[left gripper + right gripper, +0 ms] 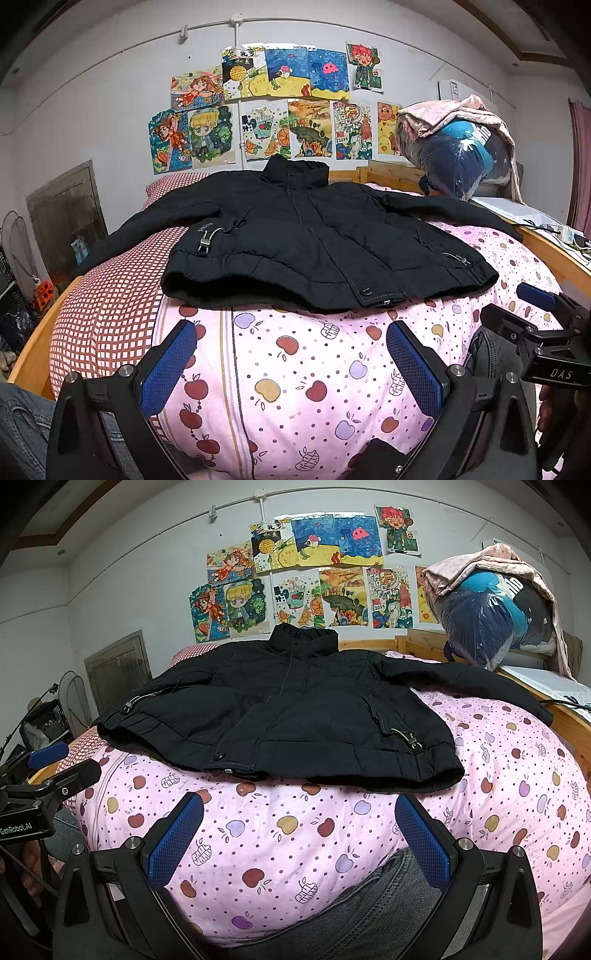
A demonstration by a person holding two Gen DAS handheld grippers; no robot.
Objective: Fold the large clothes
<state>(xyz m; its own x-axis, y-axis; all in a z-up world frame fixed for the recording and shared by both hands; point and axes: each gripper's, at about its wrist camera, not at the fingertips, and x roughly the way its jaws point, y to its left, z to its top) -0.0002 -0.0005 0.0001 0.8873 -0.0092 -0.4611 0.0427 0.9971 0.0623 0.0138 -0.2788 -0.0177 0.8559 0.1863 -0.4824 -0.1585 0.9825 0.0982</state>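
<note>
A black padded jacket (314, 236) lies spread flat, front up, on a pink apple-print quilt (295, 369), sleeves out to both sides and collar toward the wall. It also shows in the right wrist view (295, 716). My left gripper (291, 354) is open and empty, held above the quilt short of the jacket's hem. My right gripper (299, 827) is open and empty, also short of the hem. Each gripper shows at the edge of the other's view: the right one (532, 310), the left one (55, 768).
A red checked blanket (110, 306) lies left of the quilt on a wooden bed frame (40, 332). A bagged bundle of clothes (461, 155) sits at the back right. Drawings (277, 103) cover the wall. A ledge with cables (554, 229) runs along the right.
</note>
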